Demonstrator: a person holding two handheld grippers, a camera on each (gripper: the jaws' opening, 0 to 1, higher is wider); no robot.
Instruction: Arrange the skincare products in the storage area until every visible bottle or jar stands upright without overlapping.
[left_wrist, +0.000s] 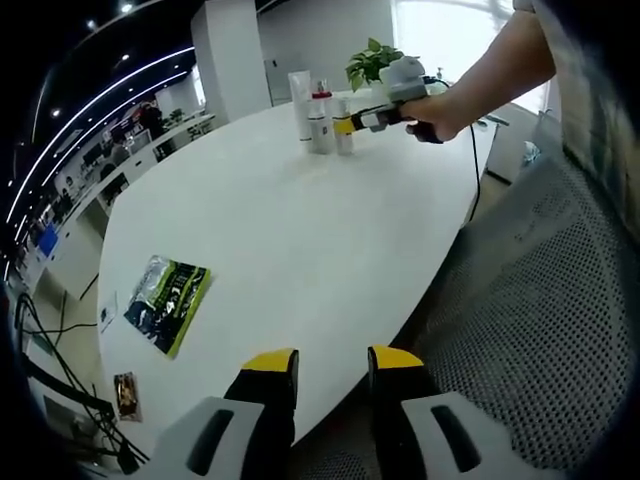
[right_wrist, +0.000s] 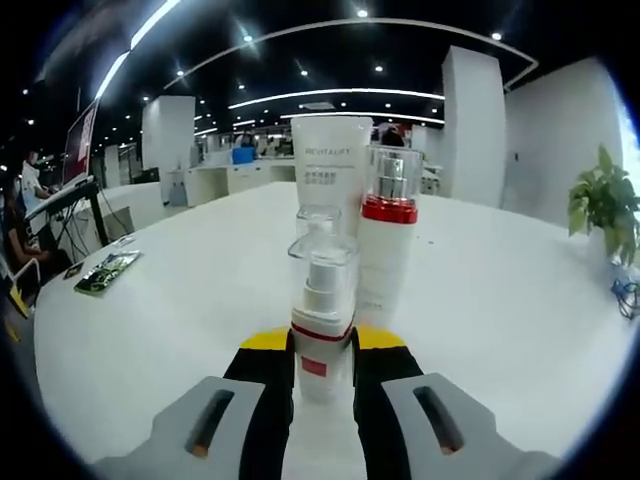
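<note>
Three skincare products stand upright in a tight group at the far end of the white table (left_wrist: 290, 230). They are a white tube (right_wrist: 331, 160), a taller bottle with a red collar (right_wrist: 386, 250) and a small pump bottle with a clear cap (right_wrist: 322, 300). My right gripper (right_wrist: 322, 340) is shut on the small pump bottle, one jaw against each side. In the left gripper view a hand holds that right gripper (left_wrist: 352, 124) at the same bottle group (left_wrist: 318, 120). My left gripper (left_wrist: 333, 365) hangs open at the table's near edge with nothing between its jaws.
A green and black packet (left_wrist: 168, 300) lies on the table's left part, also seen as the packet (right_wrist: 107, 270). A potted plant (left_wrist: 372, 62) stands behind the bottles. A mesh chair (left_wrist: 540, 300) sits right of the table. Cables and a small packet (left_wrist: 127, 392) lie below left.
</note>
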